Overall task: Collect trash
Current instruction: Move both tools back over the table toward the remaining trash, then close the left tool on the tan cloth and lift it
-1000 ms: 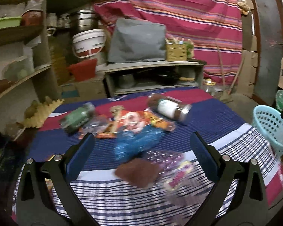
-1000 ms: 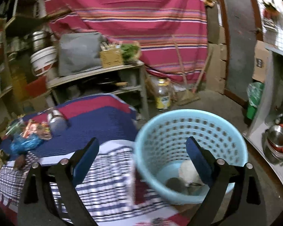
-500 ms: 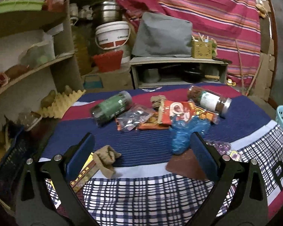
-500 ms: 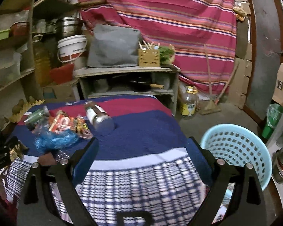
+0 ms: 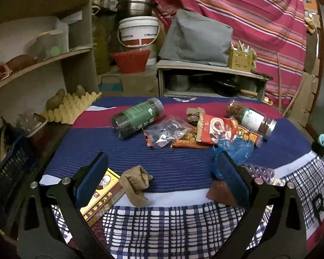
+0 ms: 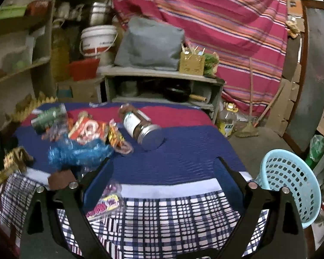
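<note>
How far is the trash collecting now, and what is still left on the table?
Nothing visible counts as done: the basket's inside is hidden in these views. Nothing is in hand; the left claw and the right claw are both open and empty. Left on the table: green jar, labelled jar, red wrapper, blue bag, crumpled brown paper.

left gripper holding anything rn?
No, the left gripper is open and empty above the table, near the crumpled brown paper.
</note>
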Demonstrator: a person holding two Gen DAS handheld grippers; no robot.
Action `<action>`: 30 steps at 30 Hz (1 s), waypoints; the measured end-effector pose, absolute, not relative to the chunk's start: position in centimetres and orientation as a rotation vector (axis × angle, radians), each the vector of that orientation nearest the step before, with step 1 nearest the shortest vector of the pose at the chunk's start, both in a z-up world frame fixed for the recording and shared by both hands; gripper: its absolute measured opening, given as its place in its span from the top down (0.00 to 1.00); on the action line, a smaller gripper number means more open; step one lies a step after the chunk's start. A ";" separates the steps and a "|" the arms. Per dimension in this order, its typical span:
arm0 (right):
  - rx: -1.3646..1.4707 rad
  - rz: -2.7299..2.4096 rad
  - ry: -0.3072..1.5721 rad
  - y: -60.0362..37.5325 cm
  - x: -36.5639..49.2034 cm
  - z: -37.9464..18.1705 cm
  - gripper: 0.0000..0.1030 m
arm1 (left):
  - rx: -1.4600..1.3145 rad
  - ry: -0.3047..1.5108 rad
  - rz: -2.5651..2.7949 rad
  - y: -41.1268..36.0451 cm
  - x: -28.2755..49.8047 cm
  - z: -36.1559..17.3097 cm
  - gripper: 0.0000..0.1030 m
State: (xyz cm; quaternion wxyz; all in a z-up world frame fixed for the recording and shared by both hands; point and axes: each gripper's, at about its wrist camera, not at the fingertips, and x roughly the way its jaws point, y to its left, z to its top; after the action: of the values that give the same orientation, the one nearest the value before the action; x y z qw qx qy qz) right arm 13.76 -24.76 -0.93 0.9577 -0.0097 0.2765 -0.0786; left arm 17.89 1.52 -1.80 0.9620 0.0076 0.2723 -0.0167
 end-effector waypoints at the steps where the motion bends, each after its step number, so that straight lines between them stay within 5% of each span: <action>1: -0.022 -0.157 0.570 -24.7 13.9 -1.1 0.11 | 0.007 0.554 -0.035 1.6 18.1 -1.8 0.05; 30: 0.029 -0.234 0.702 -26.6 16.6 -4.7 0.11 | 0.054 0.745 -0.020 3.4 22.1 -6.7 0.05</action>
State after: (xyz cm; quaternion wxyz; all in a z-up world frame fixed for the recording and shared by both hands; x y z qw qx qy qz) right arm 16.62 -26.65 -4.66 0.9322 0.0143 0.3431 -0.1144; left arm 22.08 3.44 -6.74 0.9310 0.0263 0.3638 -0.0097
